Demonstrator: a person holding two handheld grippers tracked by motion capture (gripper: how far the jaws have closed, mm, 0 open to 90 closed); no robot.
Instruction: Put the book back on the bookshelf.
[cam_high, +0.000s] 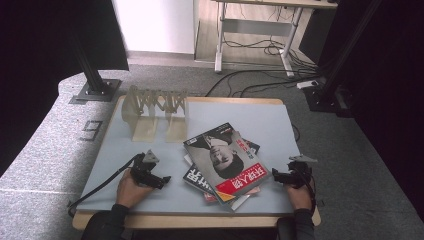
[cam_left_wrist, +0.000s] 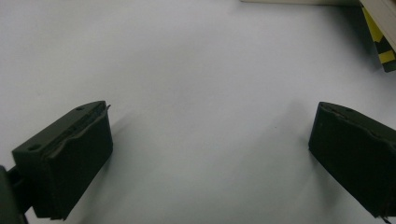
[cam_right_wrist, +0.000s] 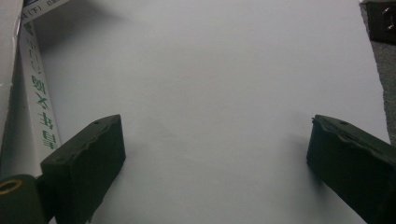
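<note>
A loose stack of magazines (cam_high: 227, 165) lies on the front right half of the pale blue table (cam_high: 150, 195); the top one shows a portrait cover with a red and yellow band. My left gripper (cam_high: 161, 179) rests on the table just left of the stack, jaws pointing at it and open, with bare tabletop between them (cam_left_wrist: 210, 116). A yellow-and-black magazine corner (cam_left_wrist: 384, 44) shows at the upper right of the left gripper view. My right gripper (cam_high: 276, 176) sits right of the stack, open over bare table (cam_right_wrist: 215, 126), beside a white magazine spine (cam_right_wrist: 39, 98) with green lettering.
A wooden accordion-style rack (cam_high: 156, 112) stands at the back left of the table. Black stand posts (cam_high: 90, 70) rise beyond the far corners. Grey carpet (cam_right_wrist: 385, 79) lies past the table's right edge, with cables and a desk frame (cam_high: 260, 55) farther back.
</note>
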